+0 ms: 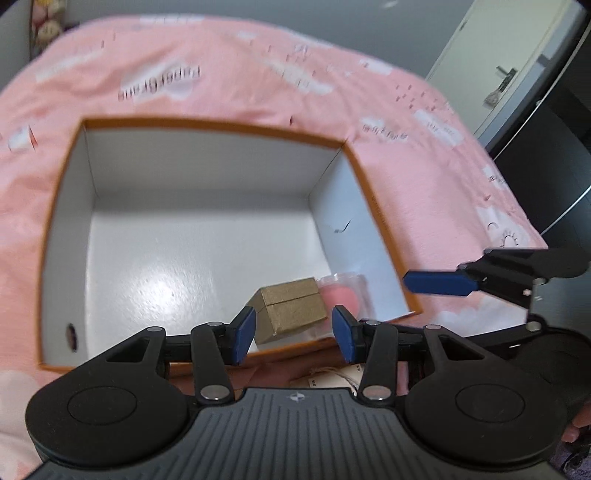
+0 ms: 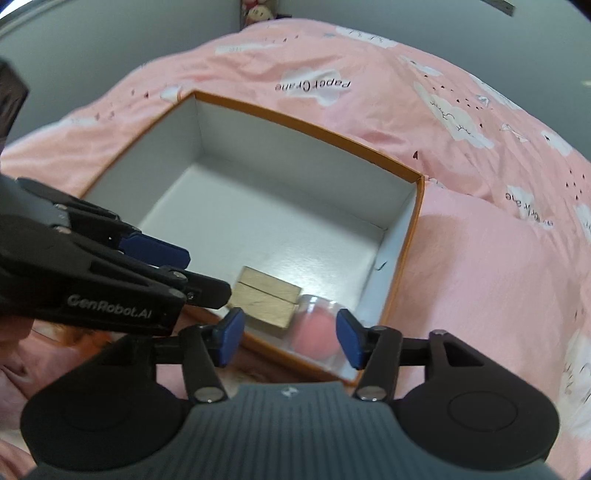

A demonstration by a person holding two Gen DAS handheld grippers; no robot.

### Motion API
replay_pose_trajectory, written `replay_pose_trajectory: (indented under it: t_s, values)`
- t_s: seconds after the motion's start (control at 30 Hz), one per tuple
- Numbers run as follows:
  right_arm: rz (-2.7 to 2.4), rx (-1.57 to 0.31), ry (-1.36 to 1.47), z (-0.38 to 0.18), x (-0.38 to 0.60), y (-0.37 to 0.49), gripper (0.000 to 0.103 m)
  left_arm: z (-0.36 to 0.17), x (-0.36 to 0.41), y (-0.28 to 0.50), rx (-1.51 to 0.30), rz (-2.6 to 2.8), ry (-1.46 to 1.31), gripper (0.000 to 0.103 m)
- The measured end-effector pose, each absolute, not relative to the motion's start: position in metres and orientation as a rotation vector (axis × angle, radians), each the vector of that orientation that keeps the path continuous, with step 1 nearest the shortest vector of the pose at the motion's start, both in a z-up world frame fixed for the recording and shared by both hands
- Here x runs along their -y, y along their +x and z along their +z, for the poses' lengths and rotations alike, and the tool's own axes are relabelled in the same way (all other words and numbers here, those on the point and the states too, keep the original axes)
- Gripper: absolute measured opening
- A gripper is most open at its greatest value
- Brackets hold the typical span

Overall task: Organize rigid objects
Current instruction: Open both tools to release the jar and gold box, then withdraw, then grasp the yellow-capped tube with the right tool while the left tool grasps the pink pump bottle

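Observation:
An orange cardboard box (image 1: 207,123) (image 2: 314,129) with a white inside lies open on the bed. In its near right corner rest a small gold box (image 1: 291,308) (image 2: 266,299) and, touching it, a clear round case with something pink inside (image 1: 343,293) (image 2: 316,332). My left gripper (image 1: 293,334) hovers above the gold box, open, with nothing gripped. My right gripper (image 2: 290,339) hangs over the clear case, its pads apart and off it. Each gripper shows in the other's view: the right gripper (image 1: 436,284) over the box's right rim, the left gripper (image 2: 207,275) over the near left rim.
A pink bedspread (image 1: 229,62) (image 2: 480,258) with white cloud prints surrounds the box. Paper tags with string (image 1: 332,376) lie just below the box's near rim. Plush toys (image 2: 258,11) sit at the far end. A white door (image 1: 495,66) and dark furniture (image 1: 546,177) stand to the right.

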State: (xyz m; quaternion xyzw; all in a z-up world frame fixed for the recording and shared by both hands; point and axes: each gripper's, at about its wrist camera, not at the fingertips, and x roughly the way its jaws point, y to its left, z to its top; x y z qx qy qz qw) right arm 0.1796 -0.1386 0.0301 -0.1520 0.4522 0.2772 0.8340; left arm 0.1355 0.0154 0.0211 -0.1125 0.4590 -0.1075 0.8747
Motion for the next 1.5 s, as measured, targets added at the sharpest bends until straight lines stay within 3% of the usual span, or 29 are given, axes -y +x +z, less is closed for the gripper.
replay_pose_trajectory:
  t_s: [0.1, 0.37, 0.63, 0.83, 1.2, 1.5]
  values:
    - [0.582, -0.946, -0.249, 0.032, 0.142, 0.166, 0.062, 0.027, -0.012, 0.12, -0.912, -0.223, -0.212, 0.054]
    - [0.524, -0.912, -0.191, 0.014, 0.143, 0.126, 0.064, 0.015, -0.017, 0.079, -0.91, -0.233, -0.162, 0.055]
    - [0.52, -0.981, -0.183, -0.004, 0.136, 0.102, 0.069, -0.007, -0.038, 0.051, -0.999, -0.238, -0.182, 0.056]
    - [0.534, -1.06, -0.152, -0.017, 0.13, 0.097, 0.069, -0.023, -0.052, 0.033, -1.053, -0.202, -0.223, 0.057]
    - [0.539, -1.12, -0.149, -0.031, 0.122, 0.09, 0.069, -0.036, -0.07, 0.015, -1.102, -0.173, -0.294, 0.079]
    - [0.555, -1.199, -0.132, -0.047, 0.117, 0.093, 0.06, -0.04, -0.069, 0.016, -1.121, -0.115, -0.224, 0.08]
